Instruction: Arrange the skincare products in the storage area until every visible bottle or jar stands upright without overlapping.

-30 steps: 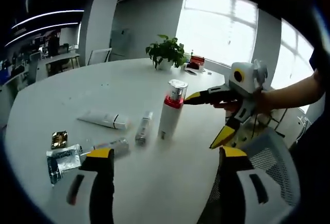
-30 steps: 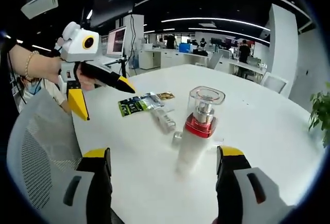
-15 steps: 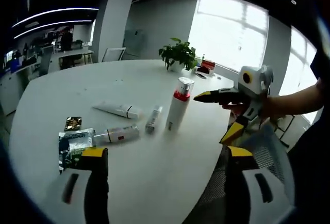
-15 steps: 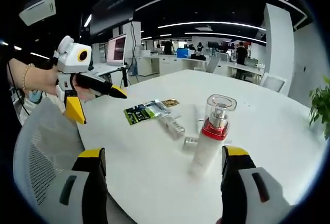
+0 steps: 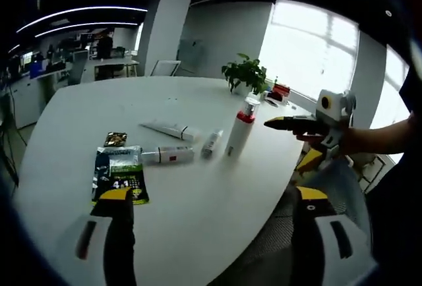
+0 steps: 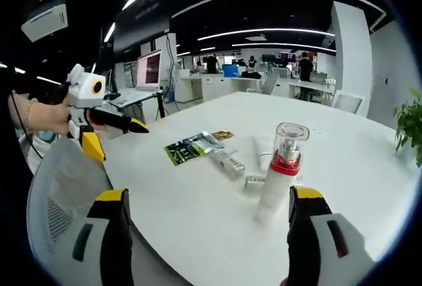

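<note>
Open-plan office: round white mtg table (image 6: 217,213), desks w/ monitors (image 6: 149,52), mesh chair (image 6: 59,187), potted plant (image 5: 245,74).

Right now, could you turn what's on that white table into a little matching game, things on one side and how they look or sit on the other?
Things:
1. pump bottle
2. white tube
3. green sachet
4. potted plant

States:
A. flat, printed packet
B. leafy, at the table's far edge
C. upright, red collar, clear cap
D. lying down, long and pale

Pairs: 1-C, 2-D, 3-A, 4-B

White table (image 5: 79,101): upright pump bottle (image 5: 239,130), tubes (image 5: 167,129), sachets (image 5: 119,171).
</note>
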Tool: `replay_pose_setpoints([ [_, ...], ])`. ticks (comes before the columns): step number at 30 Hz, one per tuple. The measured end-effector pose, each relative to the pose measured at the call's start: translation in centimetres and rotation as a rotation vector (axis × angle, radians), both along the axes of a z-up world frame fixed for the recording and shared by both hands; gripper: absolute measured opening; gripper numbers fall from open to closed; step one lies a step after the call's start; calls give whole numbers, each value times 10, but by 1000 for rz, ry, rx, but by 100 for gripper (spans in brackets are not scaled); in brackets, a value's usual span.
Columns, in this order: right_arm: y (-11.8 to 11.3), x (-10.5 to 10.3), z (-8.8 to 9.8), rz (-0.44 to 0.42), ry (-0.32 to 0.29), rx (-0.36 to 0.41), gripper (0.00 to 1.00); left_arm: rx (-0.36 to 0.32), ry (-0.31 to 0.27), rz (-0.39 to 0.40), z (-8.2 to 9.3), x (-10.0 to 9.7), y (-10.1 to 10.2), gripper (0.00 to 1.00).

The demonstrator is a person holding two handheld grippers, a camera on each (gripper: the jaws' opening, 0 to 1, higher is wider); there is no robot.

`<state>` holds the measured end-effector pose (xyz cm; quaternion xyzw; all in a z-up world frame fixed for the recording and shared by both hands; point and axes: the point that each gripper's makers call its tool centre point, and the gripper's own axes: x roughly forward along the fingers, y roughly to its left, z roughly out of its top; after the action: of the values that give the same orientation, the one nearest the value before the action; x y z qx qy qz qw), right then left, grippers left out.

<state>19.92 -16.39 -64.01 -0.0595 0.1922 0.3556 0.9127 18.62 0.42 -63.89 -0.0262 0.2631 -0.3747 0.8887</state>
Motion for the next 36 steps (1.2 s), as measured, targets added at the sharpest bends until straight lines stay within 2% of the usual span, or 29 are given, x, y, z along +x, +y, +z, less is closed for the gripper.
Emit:
replay_pose_setpoints([
  [15,7,-5,11,-23,-4,38,99,9,1,82,-1,-19,30,95],
  [36,16,-3,10,-5,25,3,99,22,-4,75,-2,-21,29,93],
])
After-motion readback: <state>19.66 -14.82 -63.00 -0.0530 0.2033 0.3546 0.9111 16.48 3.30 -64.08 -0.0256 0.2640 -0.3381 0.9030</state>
